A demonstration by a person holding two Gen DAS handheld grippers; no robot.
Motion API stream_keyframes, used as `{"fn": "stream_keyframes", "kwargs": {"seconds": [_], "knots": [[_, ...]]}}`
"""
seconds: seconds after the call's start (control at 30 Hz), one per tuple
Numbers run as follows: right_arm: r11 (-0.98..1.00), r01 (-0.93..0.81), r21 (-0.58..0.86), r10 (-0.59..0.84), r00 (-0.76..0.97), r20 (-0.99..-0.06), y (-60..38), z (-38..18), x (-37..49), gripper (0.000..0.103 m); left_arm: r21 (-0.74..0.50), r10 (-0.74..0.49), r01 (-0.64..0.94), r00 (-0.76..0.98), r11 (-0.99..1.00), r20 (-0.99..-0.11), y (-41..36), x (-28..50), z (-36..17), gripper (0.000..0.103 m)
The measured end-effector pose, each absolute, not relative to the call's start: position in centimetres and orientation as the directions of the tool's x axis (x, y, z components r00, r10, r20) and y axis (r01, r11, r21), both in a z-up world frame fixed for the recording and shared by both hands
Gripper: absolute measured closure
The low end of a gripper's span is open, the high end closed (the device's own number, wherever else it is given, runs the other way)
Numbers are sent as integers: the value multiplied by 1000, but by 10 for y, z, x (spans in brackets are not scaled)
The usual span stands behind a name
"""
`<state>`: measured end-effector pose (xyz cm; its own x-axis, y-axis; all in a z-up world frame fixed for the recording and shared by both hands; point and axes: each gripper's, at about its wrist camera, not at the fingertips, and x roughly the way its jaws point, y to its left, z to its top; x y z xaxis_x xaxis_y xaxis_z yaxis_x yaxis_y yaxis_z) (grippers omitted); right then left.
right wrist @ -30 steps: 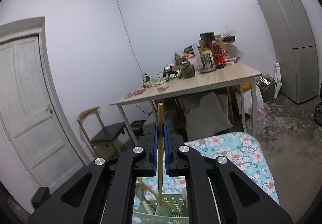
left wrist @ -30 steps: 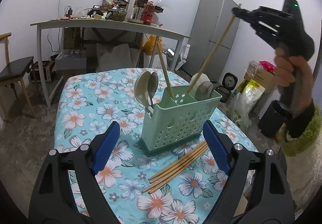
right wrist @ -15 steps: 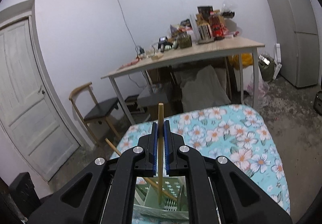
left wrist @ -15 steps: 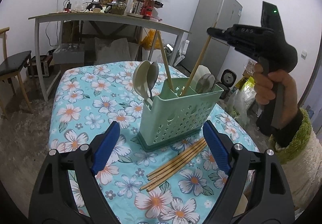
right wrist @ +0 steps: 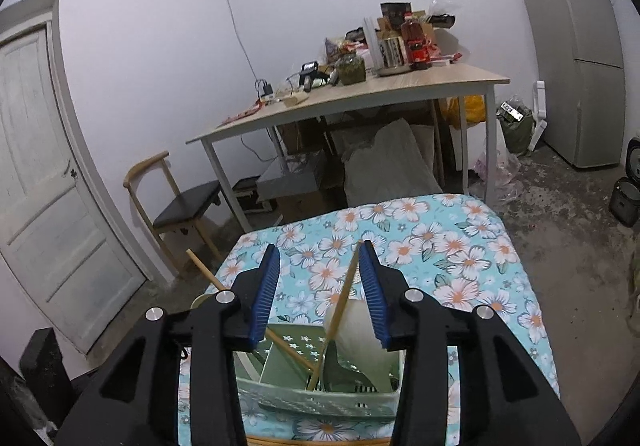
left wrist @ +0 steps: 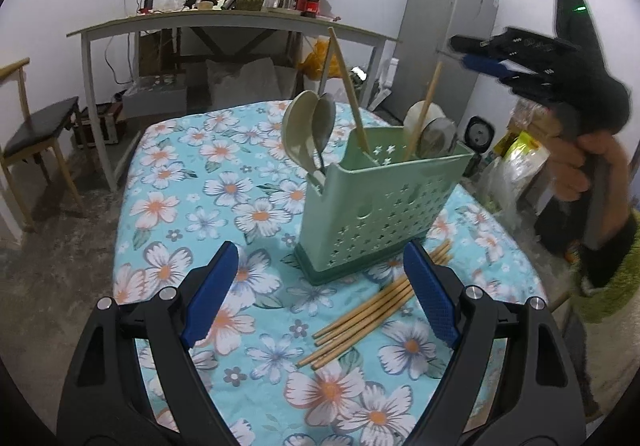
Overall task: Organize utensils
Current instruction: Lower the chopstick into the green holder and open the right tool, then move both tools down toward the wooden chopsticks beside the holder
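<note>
Right hand-held gripper [right wrist: 318, 288], jaws just opening, straddles a chopstick [right wrist: 338, 316] in the caddy [right wrist: 320, 400] beside spoons [left wrist: 308, 125].

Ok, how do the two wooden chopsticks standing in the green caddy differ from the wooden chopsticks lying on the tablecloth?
The two wooden chopsticks in the perforated green plastic caddy, one leaning left and one leaning right, stand steeply with their lower ends inside it; the loose wooden chopsticks lie flat on the floral tablecloth in front of it. The standing pair spread apart; the loose ones lie bunched side by side. All look like the same plain light wood.
</note>
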<state>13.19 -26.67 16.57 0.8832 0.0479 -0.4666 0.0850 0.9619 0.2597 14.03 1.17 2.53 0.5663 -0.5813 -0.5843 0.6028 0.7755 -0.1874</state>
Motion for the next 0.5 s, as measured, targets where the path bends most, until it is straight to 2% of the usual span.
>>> {"fn": "stream_keyframes", "kwargs": {"seconds": [0.17, 0.5], "knots": [[952, 96, 290, 49, 890, -453, -276, 162, 98, 59, -112, -511, 579, 592, 808, -623, 5, 144, 21, 22], [898, 199, 392, 53, 836, -546, -300, 107, 44, 59, -37, -452, 585, 584, 810, -674, -5, 147, 5, 22]]}}
